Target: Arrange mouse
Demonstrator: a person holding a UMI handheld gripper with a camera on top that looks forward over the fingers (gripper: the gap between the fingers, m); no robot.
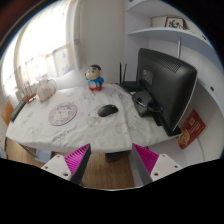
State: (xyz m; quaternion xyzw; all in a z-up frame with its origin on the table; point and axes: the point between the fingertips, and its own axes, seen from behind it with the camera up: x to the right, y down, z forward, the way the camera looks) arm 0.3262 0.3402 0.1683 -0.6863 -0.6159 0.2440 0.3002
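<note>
Mouse: dark, lies flat on the marble-pattern table top, near the middle, between the round plate and the monitor; well beyond the fingertips.
Table: pale veined top, its near edge just ahead of the fingers; bare surface around the mouse.
Round plate: patterned disc lying flat, left of the mouse, apart from it.
Figurine: upright toy with blue body and red top, at the far side of the table, behind the mouse.
Gripper: held above the floor short of the table edge; fingers spread wide, nothing between the two pink pads.
Monitor: dark screen standing at the right end of the table, right of the mouse, angled toward it.
Shelf: wall-mounted, above the monitor; small items on it, too small to identify.
Task progress: judged at the start. Mouse not yet contacted or gripped.
Remaining: approach over the table edge, close on the mouse, place it at its intended position, probably near the monitor.
</note>
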